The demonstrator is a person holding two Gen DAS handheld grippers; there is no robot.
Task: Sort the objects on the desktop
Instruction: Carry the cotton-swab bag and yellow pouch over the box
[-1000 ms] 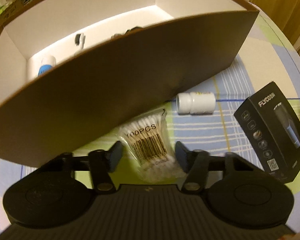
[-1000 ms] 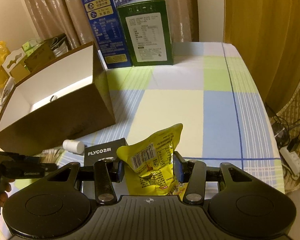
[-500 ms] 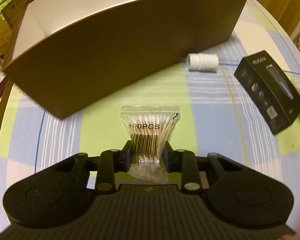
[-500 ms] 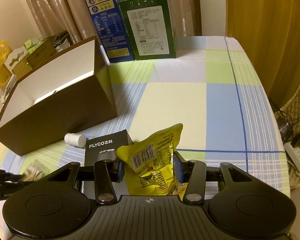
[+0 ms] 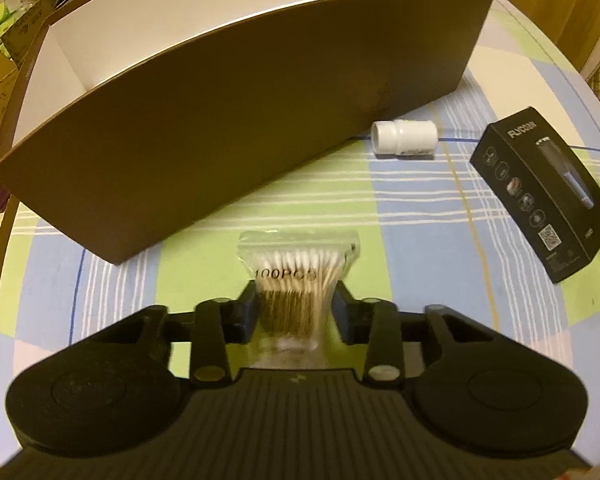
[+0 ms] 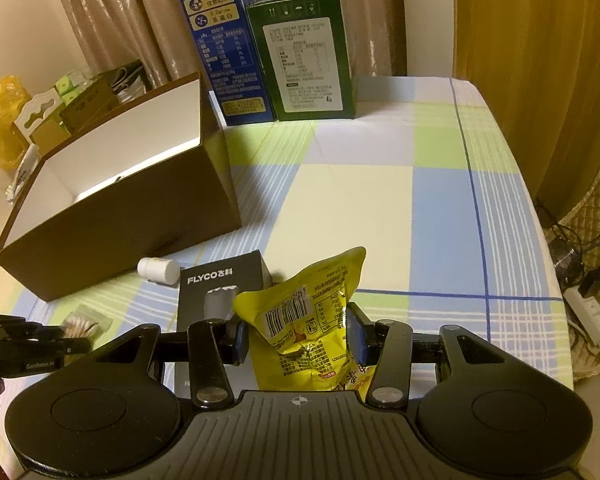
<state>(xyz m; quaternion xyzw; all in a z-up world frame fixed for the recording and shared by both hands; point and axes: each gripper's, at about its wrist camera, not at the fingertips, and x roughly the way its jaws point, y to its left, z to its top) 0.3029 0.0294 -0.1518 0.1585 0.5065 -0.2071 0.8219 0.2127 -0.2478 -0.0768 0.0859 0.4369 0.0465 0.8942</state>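
The left gripper [image 5: 296, 312] pinches the cotton-swab bag [image 5: 298, 268] at six o'clock below the brown box [image 5: 236, 120], while the right gripper [image 6: 298, 340] clamps the yellow snack pouch [image 6: 308, 312], both seemingly bound for that box.

The left wrist view was taken from just behind the left gripper [image 5: 296, 312], aimed steeply down along its fingers at the tablecloth [image 5: 420, 240], with the brown open box [image 5: 240, 120] close ahead. The right wrist view was set behind the right gripper [image 6: 300, 336], tilted less steeply, so the table's far end and the curtain [image 6: 120, 20] were taken in. Shared by both were the box, the white bottle [image 5: 404, 138], the black FLYCO box [image 5: 540, 196] and the cotton swab bag [image 5: 296, 276].
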